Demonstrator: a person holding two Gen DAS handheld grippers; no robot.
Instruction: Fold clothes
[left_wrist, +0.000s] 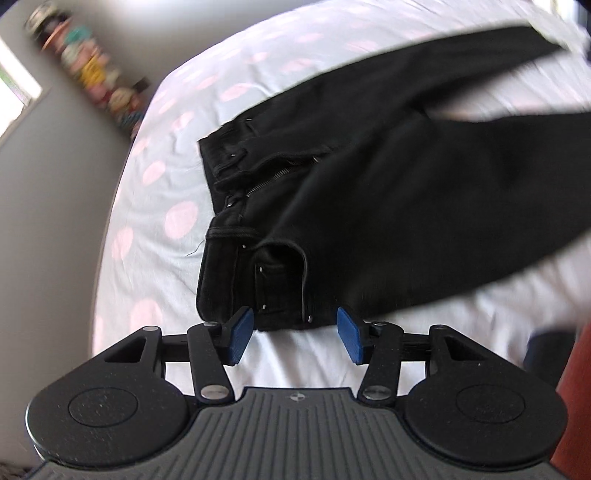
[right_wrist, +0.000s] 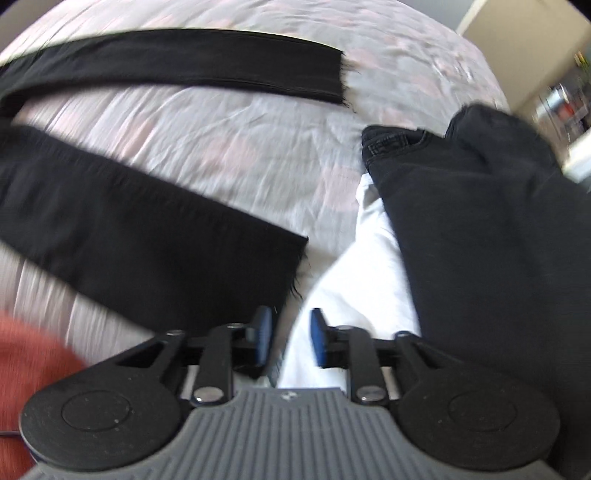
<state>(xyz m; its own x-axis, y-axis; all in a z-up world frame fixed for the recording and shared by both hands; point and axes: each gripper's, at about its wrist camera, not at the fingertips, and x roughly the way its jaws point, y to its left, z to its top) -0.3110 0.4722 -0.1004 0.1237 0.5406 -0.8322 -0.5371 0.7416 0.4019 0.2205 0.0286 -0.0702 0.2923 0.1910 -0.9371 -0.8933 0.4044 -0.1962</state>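
Note:
A pair of black jeans (left_wrist: 369, 192) lies flat on a bed, waistband to the left, zip open, legs spreading to the right. My left gripper (left_wrist: 295, 334) is open and empty, its blue pads just short of the waistband's near corner. In the right wrist view the two leg ends (right_wrist: 147, 236) lie apart, the far one (right_wrist: 207, 62) across the top. My right gripper (right_wrist: 286, 338) is open and empty, just past the near leg's frayed hem, above a white garment (right_wrist: 354, 280).
The bed sheet (left_wrist: 173, 177) is white with pink dots. Another black garment (right_wrist: 480, 229) lies piled at the right over the white one. Something orange-red (right_wrist: 33, 354) is at the lower left. A wall with a shelf of colourful items (left_wrist: 85, 70) stands left of the bed.

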